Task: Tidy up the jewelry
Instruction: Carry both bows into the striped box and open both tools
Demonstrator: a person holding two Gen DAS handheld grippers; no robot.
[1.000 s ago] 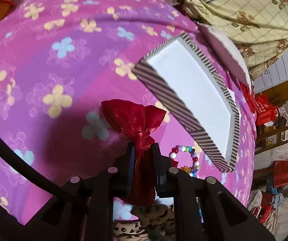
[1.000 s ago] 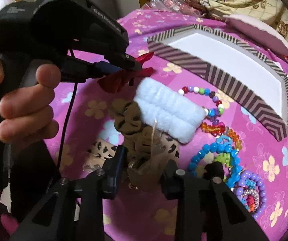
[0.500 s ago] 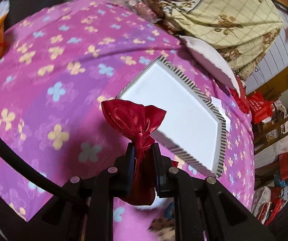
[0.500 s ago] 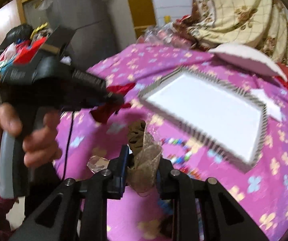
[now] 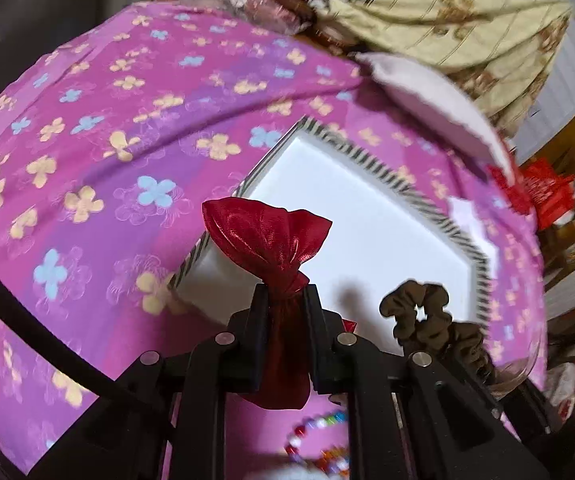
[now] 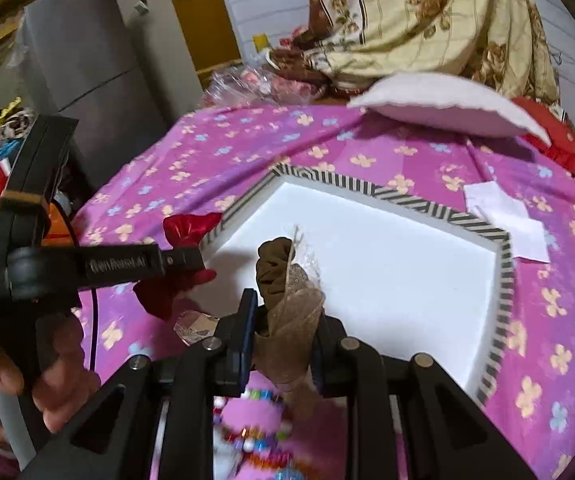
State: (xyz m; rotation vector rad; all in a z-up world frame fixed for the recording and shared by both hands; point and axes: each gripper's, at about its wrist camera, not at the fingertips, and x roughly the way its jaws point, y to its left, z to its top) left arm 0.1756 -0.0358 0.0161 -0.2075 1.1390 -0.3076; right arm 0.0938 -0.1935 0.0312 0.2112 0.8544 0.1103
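Red shiny fabric bow point(image 5: 271, 240): clamped between the closed fingers of the left gripper point(image 5: 285, 304), raised over the near-left corner of the white shallow tray with black-striped rim point(image 6: 501, 280). Brown scrunchie with sheer ribbon point(image 6: 287, 292): pinched in the right gripper point(image 6: 283, 316), above the tray's near edge. Pink flowered tablecloth point(image 5: 87, 140) beneath; multicoloured bead bracelets point(image 6: 255, 440) near.

A: Any writing you can make out?

B: Only raised lettering along the side of the left gripper point(image 6: 185, 258), at the left of the right wrist view. It is blurred; I cannot read the word.

A: Anything on the red packaging point(image 5: 547, 196) at the right edge of the left wrist view?

B: Too blurred to tell. Nothing else is legible.
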